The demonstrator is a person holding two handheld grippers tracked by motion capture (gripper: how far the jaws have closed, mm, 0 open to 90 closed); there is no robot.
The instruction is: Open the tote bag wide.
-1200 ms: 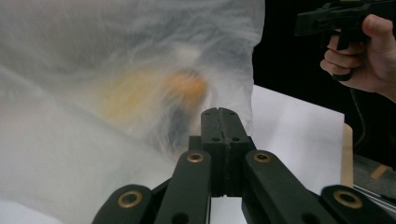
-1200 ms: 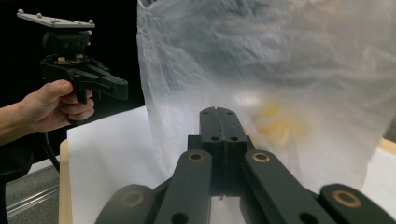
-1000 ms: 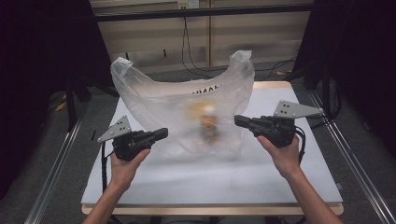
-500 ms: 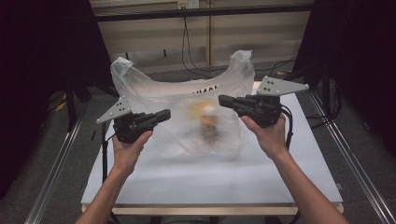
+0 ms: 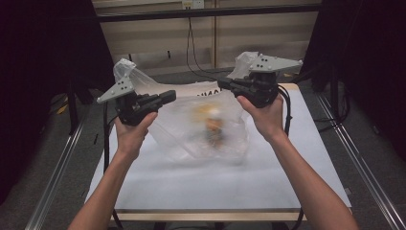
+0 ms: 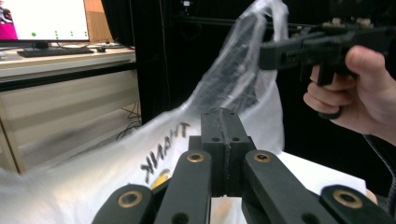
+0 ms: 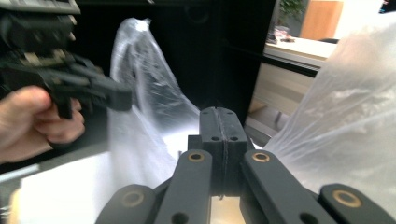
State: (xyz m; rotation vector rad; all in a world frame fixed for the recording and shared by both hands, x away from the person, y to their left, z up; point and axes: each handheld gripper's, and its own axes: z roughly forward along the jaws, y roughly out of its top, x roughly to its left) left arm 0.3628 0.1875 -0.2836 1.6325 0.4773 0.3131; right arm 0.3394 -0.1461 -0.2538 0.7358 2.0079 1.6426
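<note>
A white table (image 5: 306, 177) stood under the work; a lit monitor (image 6: 44, 19) sat on a wooden desk (image 6: 60, 58) beyond.

The high view looks forward and down over my forearms at the white table (image 5: 143, 191). Each gripper view rides close behind my closed jaws, and they face each other: both share the clear plastic bag (image 5: 191, 129) (image 6: 233, 79) (image 7: 140, 84) hanging between.
</note>
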